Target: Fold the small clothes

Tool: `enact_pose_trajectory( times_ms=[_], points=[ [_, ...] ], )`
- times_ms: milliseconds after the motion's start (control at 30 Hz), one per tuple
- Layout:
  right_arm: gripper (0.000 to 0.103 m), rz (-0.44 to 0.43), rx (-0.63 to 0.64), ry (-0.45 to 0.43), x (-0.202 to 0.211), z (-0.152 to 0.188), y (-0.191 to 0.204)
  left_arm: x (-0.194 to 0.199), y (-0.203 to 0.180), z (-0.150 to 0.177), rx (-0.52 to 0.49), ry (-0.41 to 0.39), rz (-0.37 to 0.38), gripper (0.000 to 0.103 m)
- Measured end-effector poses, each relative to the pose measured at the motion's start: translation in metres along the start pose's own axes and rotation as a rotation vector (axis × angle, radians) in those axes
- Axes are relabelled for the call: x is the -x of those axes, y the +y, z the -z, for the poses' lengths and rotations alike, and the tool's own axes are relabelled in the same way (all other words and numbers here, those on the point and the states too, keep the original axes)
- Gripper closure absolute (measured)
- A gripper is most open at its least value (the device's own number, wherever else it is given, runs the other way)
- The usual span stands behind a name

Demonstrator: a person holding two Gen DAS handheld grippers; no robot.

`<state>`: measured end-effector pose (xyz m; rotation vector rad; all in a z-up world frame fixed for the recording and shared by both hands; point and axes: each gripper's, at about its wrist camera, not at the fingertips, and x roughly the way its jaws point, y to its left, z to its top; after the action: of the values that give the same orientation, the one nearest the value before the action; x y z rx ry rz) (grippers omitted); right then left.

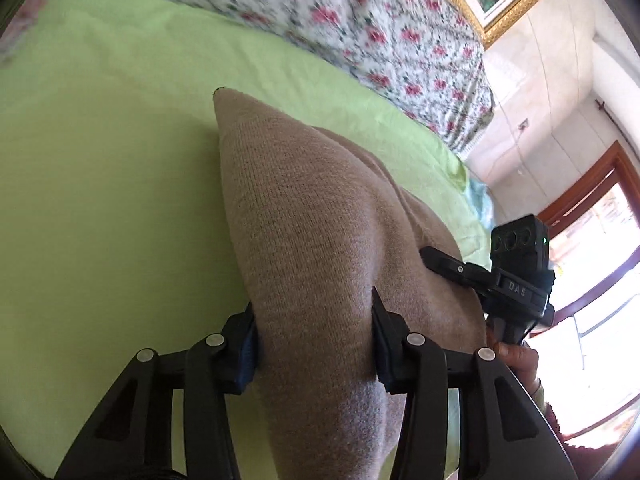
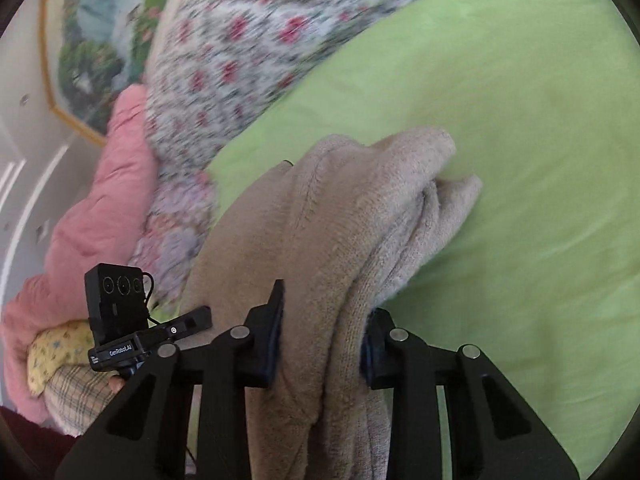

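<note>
A beige knit garment lies bunched on a light green sheet. In the left wrist view my left gripper is shut on it, the cloth filling the gap between both fingers and running away to a pointed corner. In the right wrist view my right gripper is shut on a thick gathered fold of the same garment, whose fleecy inner side shows at the right. Each view shows the other gripper beside the cloth: the right one and the left one.
A floral quilt is heaped along the far side of the green sheet. A pink quilt, a yellow patterned cloth and a plaid cloth lie at the left. A gold-framed painting hangs behind; a wood-framed window is at the right.
</note>
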<state>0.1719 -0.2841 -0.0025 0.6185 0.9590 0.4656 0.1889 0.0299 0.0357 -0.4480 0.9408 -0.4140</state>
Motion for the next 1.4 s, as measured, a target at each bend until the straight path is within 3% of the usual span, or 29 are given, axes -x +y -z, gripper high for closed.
enact_pose_trajectory(
  times_ms=[100,200,300,533,600,933,967,1000,1033,1067,1167,1233,1367,1400],
  points=[
    [0.070,-0.041,-0.007,0.056,-0.028,0.016,0.005,0.014,0.012,0.023,0.005,-0.012,-0.043,0.056],
    [0.065,-0.004,-0.037,0.112,-0.048,0.030,0.000,0.012,0.033,0.050,0.028,0.034,-0.076,0.054],
    [0.059,0.012,-0.043,0.119,-0.047,0.032,-0.001,0.018,0.039,0.055,0.038,0.021,-0.054,0.053],
    [0.050,0.090,-0.024,0.081,-0.033,0.005,0.003,0.031,0.046,0.034,-0.006,-0.003,-0.083,0.038],
    [0.050,0.103,-0.038,0.065,-0.034,-0.006,-0.001,0.034,0.055,0.023,0.033,-0.018,-0.074,0.030],
    [0.050,0.132,-0.004,0.019,-0.049,-0.042,0.002,-0.006,0.099,-0.036,0.196,-0.005,-0.091,0.026],
    [0.058,0.136,0.012,0.039,-0.056,-0.043,0.004,-0.010,0.101,-0.038,0.200,-0.007,-0.099,0.027],
    [0.075,0.145,0.023,0.055,-0.061,-0.043,0.005,-0.015,0.103,-0.041,0.199,-0.018,-0.105,0.055],
    [0.082,0.149,0.031,0.067,-0.064,-0.044,0.005,-0.019,0.102,-0.043,0.181,-0.042,-0.097,0.081],
    [0.086,0.143,0.035,0.057,-0.065,-0.047,0.007,-0.022,0.101,-0.043,0.170,-0.047,-0.101,0.087],
    [0.090,0.013,0.067,-0.034,-0.053,-0.057,0.020,-0.011,0.097,-0.037,0.158,-0.136,-0.113,0.090],
    [0.090,-0.013,0.111,-0.067,-0.050,-0.060,0.027,-0.003,0.097,-0.032,0.167,-0.182,-0.133,0.093],
    [0.092,0.167,0.077,0.046,-0.078,-0.054,-0.002,-0.016,0.105,-0.033,0.171,-0.150,-0.206,0.094],
    [0.092,0.177,0.064,0.059,-0.081,-0.050,-0.008,-0.020,0.104,-0.034,0.158,-0.142,-0.227,0.094]
  ],
)
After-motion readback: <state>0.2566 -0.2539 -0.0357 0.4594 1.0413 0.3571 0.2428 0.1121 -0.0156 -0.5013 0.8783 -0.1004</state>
